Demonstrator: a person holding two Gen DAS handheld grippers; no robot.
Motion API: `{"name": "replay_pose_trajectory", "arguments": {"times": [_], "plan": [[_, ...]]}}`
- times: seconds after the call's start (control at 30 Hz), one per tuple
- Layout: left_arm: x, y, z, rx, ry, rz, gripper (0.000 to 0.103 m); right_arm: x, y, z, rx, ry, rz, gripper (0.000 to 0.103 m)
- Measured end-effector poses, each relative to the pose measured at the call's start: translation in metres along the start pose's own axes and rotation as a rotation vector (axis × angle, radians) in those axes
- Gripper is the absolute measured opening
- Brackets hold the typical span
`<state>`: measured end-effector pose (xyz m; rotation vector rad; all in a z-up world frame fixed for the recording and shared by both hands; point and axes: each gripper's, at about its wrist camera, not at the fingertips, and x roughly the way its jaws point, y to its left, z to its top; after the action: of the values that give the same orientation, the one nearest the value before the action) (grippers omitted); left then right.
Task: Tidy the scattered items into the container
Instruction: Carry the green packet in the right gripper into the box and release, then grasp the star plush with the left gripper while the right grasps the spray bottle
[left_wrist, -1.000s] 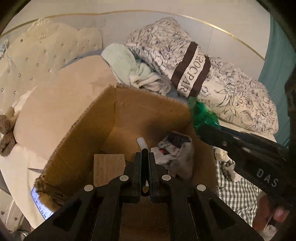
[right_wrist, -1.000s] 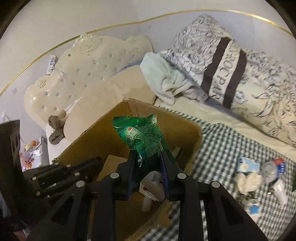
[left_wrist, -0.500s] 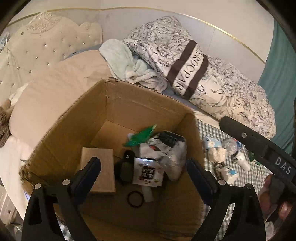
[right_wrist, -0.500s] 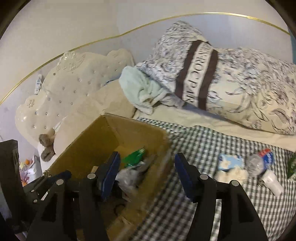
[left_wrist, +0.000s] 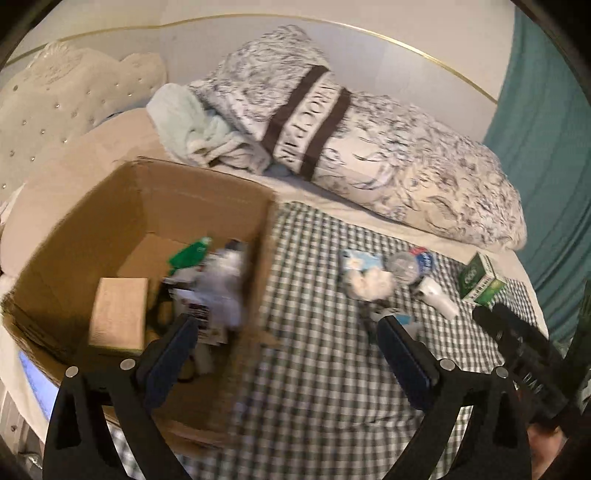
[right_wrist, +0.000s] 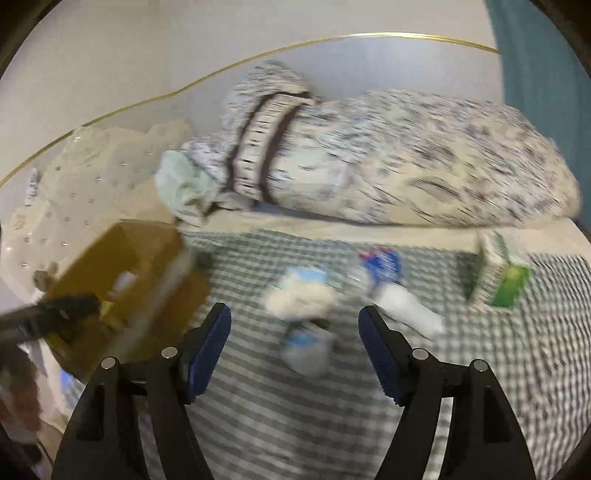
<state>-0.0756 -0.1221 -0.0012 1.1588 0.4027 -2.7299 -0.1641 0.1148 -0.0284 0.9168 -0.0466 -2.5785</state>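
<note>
Fingers spread wide and carrying nothing — that is the right hand-held gripper (right_wrist: 294, 345), hovering over the checked blanket (right_wrist: 280, 424) on the bed. Between its pads, toward twelve o'clock, lies a small pale packet (right_wrist: 307, 345), smeared by motion so its label cannot be read. Just beyond it sits a crumpled white wad (right_wrist: 299, 301), with a light blue packet (right_wrist: 306, 276) behind. At one o'clock lie a clear plastic bottle with a blue label (right_wrist: 380, 264) and a white tube-like thing (right_wrist: 408, 308); at two o'clock stands a green and white carton (right_wrist: 504, 273).

The left hand-held gripper (left_wrist: 286, 354) is likewise open and empty, straddling the near wall of the cardboard box (left_wrist: 207, 192), which lies at ten o'clock from it. Inside the box are a tan block (left_wrist: 118, 314), a green wrapper (left_wrist: 188, 253) and blurred packets.

By my reckoning the loose things are all light. The wad is soft and will crush, so any pinch holds. The bottle looks empty, thin and slippery — best taken across its middle. The carton is stiff; grip it across its narrow faces.

Blur hides most print, the box's near corner is cut off behind the left gripper's frame, and what lies at its bottom cannot be made out.
</note>
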Motion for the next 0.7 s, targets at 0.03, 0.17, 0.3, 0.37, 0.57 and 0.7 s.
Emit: {"name": "replay_pose_trajectory", "arguments": {"times": [0.03,0.17,0.3,0.37,0.57,0.7], "plan": [[0.003,-0.008,-0.004,0.005,0.005,-0.003,0.101,-0.001,-0.019,-0.008,0.015,0.020,-0.020,0.072],[0.027,-0.047,-0.022,0.048,0.055,-0.022,0.101,-0.003,-0.064,-0.029,0.073,0.048,-0.077,0.072],[0.058,-0.081,-0.039,0.106,0.109,-0.037,0.101,0.001,-0.095,-0.040,0.108,0.067,-0.108,0.072],[0.073,-0.095,-0.045,0.135,0.138,-0.036,0.101,0.007,-0.103,-0.042,0.112,0.075,-0.119,0.072],[0.115,-0.115,-0.046,0.138,0.175,-0.033,0.101,0.032,-0.117,-0.043,0.103,0.100,-0.122,0.072],[0.139,-0.123,-0.043,0.121,0.197,-0.049,0.101,0.052,-0.118,-0.039,0.070,0.117,-0.133,0.072]]}}
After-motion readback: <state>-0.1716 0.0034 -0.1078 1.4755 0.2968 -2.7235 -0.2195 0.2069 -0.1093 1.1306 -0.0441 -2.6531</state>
